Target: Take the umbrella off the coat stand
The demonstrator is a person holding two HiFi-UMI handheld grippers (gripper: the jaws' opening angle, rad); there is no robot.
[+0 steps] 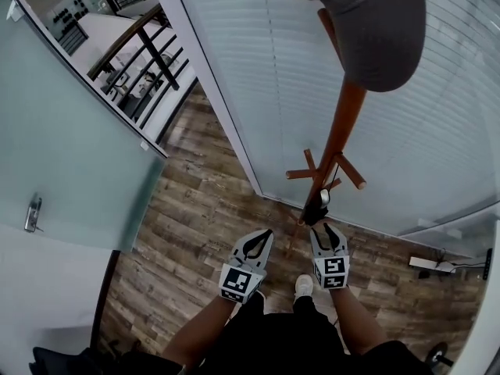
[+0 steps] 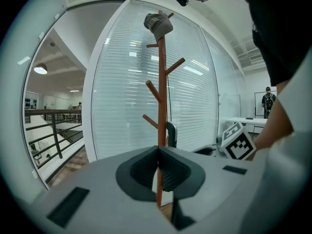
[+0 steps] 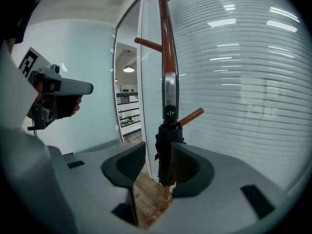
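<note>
A brown wooden coat stand (image 1: 344,123) rises in front of a glass wall, with a grey cap (image 1: 375,22) on its top. Low against its pole hangs a folded black umbrella (image 3: 166,150) with a grey handle (image 3: 170,96). In the head view the umbrella (image 1: 322,203) shows just beyond my right gripper (image 1: 326,229). The right gripper (image 3: 157,152) is open, and the umbrella stands between its jaws, close to the right one. To the left, short of the stand (image 2: 161,91), my left gripper (image 1: 262,237) is shut and holds nothing.
A glass wall with blinds (image 1: 258,69) stands behind the stand. At the left is a frosted glass door with a handle (image 1: 31,213), and beyond it a railing (image 1: 133,45). A power strip (image 1: 430,264) lies on the wooden floor at the right.
</note>
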